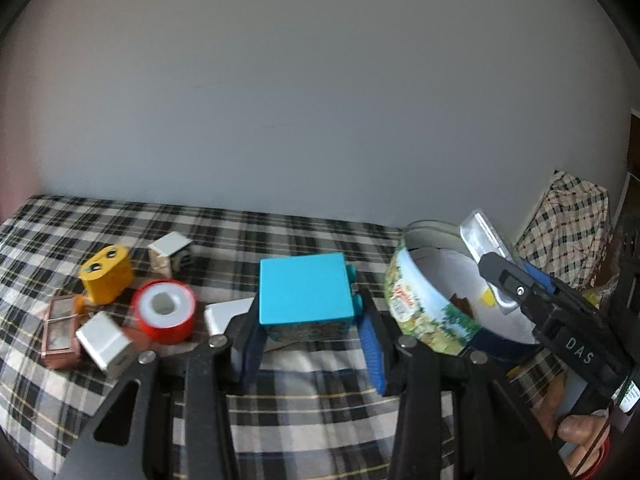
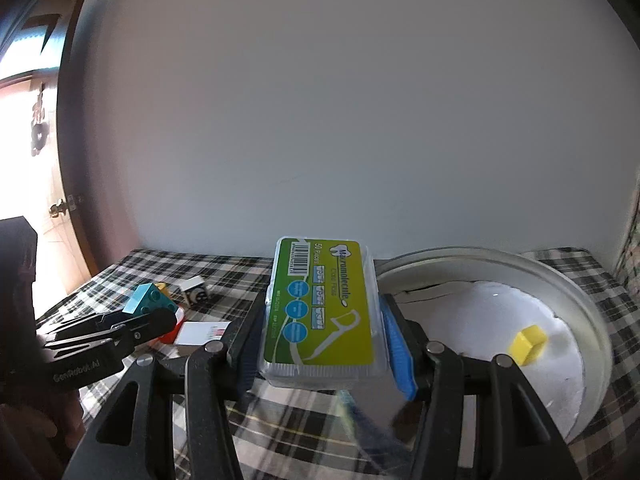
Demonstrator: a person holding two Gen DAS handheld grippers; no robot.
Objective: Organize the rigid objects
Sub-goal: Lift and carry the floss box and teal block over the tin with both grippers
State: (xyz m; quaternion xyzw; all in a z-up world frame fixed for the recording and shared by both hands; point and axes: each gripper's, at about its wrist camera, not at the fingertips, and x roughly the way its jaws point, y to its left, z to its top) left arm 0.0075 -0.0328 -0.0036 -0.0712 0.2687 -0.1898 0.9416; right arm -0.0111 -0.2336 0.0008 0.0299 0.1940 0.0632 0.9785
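place: home, lived-in room | surface: black-and-white plaid cloth (image 1: 312,400) over the counter | backdrop: plain white wall (image 1: 320,100) | left side: wooden door (image 2: 60,216) with metal latch, daylight beyond | clutter: toy bricks, red tape roll (image 1: 164,312), printed round tin (image 1: 432,312)

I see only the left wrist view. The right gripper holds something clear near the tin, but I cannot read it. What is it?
Observer: A flat clear box of floss picks, its green label toward the camera, clamped between the fingers of the right gripper.
Operator: Thank you. And the yellow piece in the tin, half hidden by that gripper?
Observer: A small yellow block. It lies on the white liner inside the tin, apart from the wall.
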